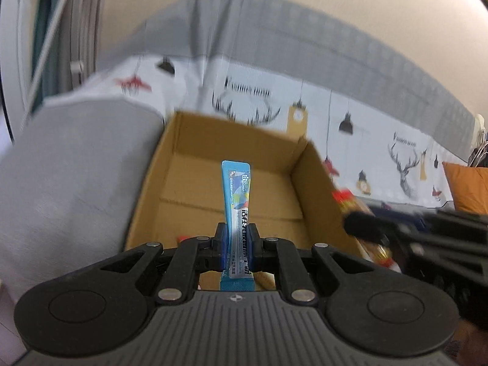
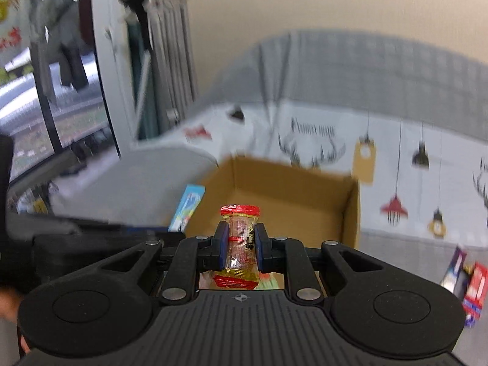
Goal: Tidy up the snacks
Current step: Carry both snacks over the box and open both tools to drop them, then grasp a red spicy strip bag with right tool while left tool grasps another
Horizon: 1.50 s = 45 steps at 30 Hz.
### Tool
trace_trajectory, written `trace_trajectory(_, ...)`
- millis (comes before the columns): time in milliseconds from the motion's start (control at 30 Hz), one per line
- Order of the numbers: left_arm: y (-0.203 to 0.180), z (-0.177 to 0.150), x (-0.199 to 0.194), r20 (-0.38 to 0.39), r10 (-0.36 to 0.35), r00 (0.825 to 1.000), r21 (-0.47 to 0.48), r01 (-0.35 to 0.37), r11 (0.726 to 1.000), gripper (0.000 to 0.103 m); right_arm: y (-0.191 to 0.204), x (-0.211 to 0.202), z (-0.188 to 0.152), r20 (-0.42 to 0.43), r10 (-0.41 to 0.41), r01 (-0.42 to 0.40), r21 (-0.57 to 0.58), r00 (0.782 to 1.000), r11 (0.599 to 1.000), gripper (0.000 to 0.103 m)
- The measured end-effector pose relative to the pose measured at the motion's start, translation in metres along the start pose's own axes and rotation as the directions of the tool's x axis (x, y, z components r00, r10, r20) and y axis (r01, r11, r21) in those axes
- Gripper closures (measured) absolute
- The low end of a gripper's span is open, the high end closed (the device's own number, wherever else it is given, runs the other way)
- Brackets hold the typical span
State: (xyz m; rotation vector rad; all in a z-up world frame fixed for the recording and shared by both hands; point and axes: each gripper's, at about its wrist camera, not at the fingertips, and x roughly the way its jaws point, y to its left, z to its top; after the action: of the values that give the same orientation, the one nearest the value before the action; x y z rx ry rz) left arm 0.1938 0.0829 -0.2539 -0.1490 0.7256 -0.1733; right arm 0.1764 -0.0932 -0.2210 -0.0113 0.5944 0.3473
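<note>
My left gripper (image 1: 237, 231) is shut on a long blue stick packet (image 1: 236, 192) that stands up between the fingers, over the near edge of an open cardboard box (image 1: 189, 140). My right gripper (image 2: 241, 235) is shut on a clear snack packet with red ends (image 2: 241, 228), held just in front of the same box (image 2: 353, 207). The blue packet (image 2: 187, 207) shows at the left of the right wrist view. The right gripper and its red packet (image 1: 350, 201) show blurred at the right of the left wrist view.
The box sits on a sofa with a white cover printed with antlers and lamps (image 1: 381, 140), beside a grey armrest (image 1: 76, 167). Small snack boxes (image 2: 469, 283) lie on the seat at the right. An orange cushion (image 1: 466, 189) lies far right. A window (image 2: 45, 91) is at the left.
</note>
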Motion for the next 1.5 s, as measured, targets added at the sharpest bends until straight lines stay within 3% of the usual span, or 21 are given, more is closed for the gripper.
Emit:
trace_trajectory(100,0.01,-0.01,0.04,-0.069,0.011,0.998,-0.024,-0.013,1.0,0.09,-0.011,0.019,-0.014,-0.066,-0.035,0.036,0.016,0.997,0.999,0.084)
trace_trajectory(233,0.021,-0.025,0.066,-0.124,-0.004,0.992,-0.033,-0.001,0.999,0.09,-0.018,0.044,-0.026,-0.121,-0.057,0.061,0.028,0.991,0.998,0.084)
trace_trajectory(467,0.032,-0.025,0.077,-0.136,0.004,0.991,-0.026,-0.008,1.0,0.088,-0.02,0.07,-0.031,-0.124,0.012,0.001,0.106,0.992,0.994,0.084)
trace_trajectory(500,0.034,-0.023,0.076,-0.129,0.017,0.991,-0.044,-0.023,0.999,0.082,-0.021,0.07,-0.033,-0.117,0.039,-0.025,0.12,0.992,0.992,0.084)
trace_trajectory(533,0.035,-0.021,0.075,-0.118,0.034,0.992,-0.07,-0.042,0.997,0.057,-0.021,0.068,-0.033,-0.104,0.056,-0.043,0.125,0.993,0.991,0.081)
trace_trajectory(567,0.038,-0.019,0.072,-0.111,0.031,0.993,-0.107,-0.043,0.993,0.049,-0.021,0.065,-0.033,-0.095,0.057,-0.045,0.124,0.994,0.991,0.073)
trace_trajectory(633,0.04,-0.016,0.066,-0.107,-0.04,0.993,-0.154,0.023,0.988,0.023,-0.027,0.053,-0.034,-0.057,0.006,0.001,0.132,0.998,0.991,0.009)
trace_trajectory(667,0.036,-0.015,0.06,-0.097,-0.045,0.994,-0.148,0.03,0.989,0.019,-0.032,0.044,-0.036,-0.025,-0.009,0.013,0.144,1.0,0.99,0.004)
trace_trajectory(733,0.022,-0.015,0.046,-0.06,0.02,0.998,-0.099,-0.026,0.995,0.006,-0.044,0.03,-0.039,-0.003,-0.018,0.018,0.175,1.0,0.984,0.007)
trace_trajectory(800,0.005,-0.014,0.035,-0.016,0.037,0.999,-0.04,-0.038,0.998,0.001,-0.06,0.013,-0.047,0.01,-0.054,0.051,0.2,0.998,0.978,0.007)
trace_trajectory(1033,-0.048,-0.025,0.026,-0.052,-0.049,0.997,-0.009,0.049,0.999,0.001,-0.128,-0.044,-0.092,0.037,-0.185,0.166,0.298,0.982,0.94,0.007)
trace_trajectory(1233,-0.115,-0.046,0.042,-0.088,-0.135,0.987,0.129,0.146,0.981,0.001,-0.195,-0.074,-0.145,0.027,-0.311,0.29,0.293,0.95,0.911,0.007)
trace_trajectory(1333,-0.155,-0.05,0.057,-0.092,-0.14,0.986,0.194,0.155,0.969,0.001,-0.232,-0.077,-0.168,-0.004,-0.353,0.335,0.32,0.936,0.886,0.007)
trace_trajectory(1500,-0.205,-0.058,0.09,-0.106,-0.142,0.984,0.219,0.162,0.962,0.0,-0.276,-0.067,-0.199,-0.09,-0.329,0.339,0.349,0.94,0.874,0.007)
